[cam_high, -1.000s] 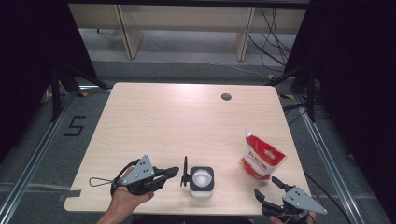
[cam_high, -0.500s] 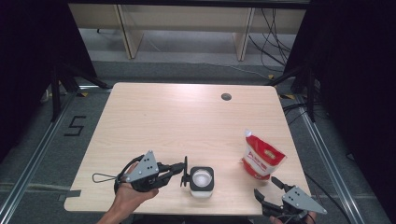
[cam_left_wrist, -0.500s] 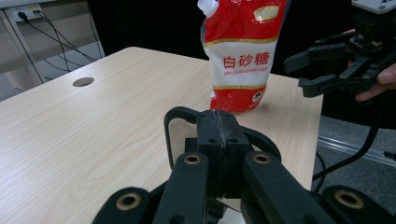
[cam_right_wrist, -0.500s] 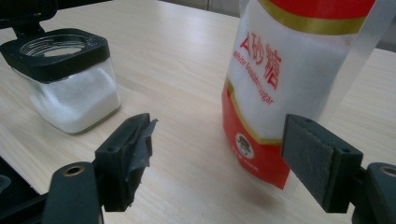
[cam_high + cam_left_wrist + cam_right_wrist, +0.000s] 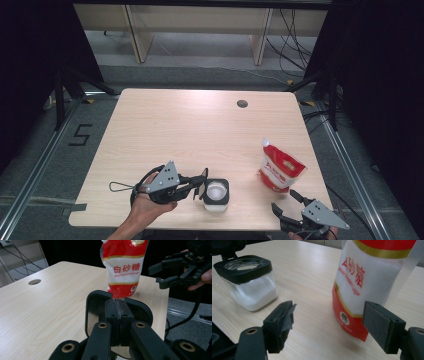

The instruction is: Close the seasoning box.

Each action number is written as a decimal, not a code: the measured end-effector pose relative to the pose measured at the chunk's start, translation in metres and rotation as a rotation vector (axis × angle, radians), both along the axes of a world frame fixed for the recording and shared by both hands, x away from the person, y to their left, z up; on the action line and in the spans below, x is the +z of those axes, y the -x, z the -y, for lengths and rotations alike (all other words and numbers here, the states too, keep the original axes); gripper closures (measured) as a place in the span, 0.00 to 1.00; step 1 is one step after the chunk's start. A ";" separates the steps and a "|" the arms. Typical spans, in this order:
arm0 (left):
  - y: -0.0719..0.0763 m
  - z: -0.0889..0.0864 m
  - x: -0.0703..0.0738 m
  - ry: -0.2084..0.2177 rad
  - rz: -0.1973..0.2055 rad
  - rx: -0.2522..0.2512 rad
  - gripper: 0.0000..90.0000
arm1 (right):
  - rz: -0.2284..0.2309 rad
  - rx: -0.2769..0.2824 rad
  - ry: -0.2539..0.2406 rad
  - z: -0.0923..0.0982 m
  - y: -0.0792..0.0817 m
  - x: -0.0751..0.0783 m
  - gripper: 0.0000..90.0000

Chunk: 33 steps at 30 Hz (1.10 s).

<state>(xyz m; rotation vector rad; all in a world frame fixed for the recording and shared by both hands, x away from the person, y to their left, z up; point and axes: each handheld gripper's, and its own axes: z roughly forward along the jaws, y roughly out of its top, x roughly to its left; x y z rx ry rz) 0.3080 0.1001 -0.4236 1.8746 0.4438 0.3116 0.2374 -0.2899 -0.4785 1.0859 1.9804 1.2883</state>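
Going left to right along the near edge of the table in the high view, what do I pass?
Left gripper, shut on the raised lid of the jar → square sugar jar with black collar → red and white bag of white sugar → right gripper, jaws open.

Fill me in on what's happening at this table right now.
A person works with two handheld grippers at a light wooden table. The left gripper is shut on the flipped-up black lid of a small square clear jar holding white granules. The right gripper waits with jaws open at the table's near edge, in front of an upright red-and-white sugar pouch, not touching it. Nothing is being poured yet.
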 end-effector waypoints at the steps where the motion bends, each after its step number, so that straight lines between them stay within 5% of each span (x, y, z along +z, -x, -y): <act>1: 0.000 0.002 -0.001 -0.001 -0.001 -0.006 0.98 | 0.000 0.000 0.000 0.000 0.000 0.000 0.29; 11: 0.000 0.012 -0.006 -0.026 -0.012 -0.030 0.97 | 0.010 0.012 0.009 0.000 -0.001 0.000 0.29; 12: 0.000 0.013 -0.006 -0.027 -0.012 -0.035 0.97 | -0.017 -0.019 -0.008 -0.002 0.002 0.000 0.29; 16: -0.004 0.016 -0.007 -0.035 0.028 -0.052 0.97 | 0.006 0.010 0.008 0.000 0.000 0.000 0.29; 33: 0.002 0.024 -0.017 -0.062 -0.037 -0.064 0.96 | 0.012 0.017 0.012 -0.001 -0.001 -0.001 0.29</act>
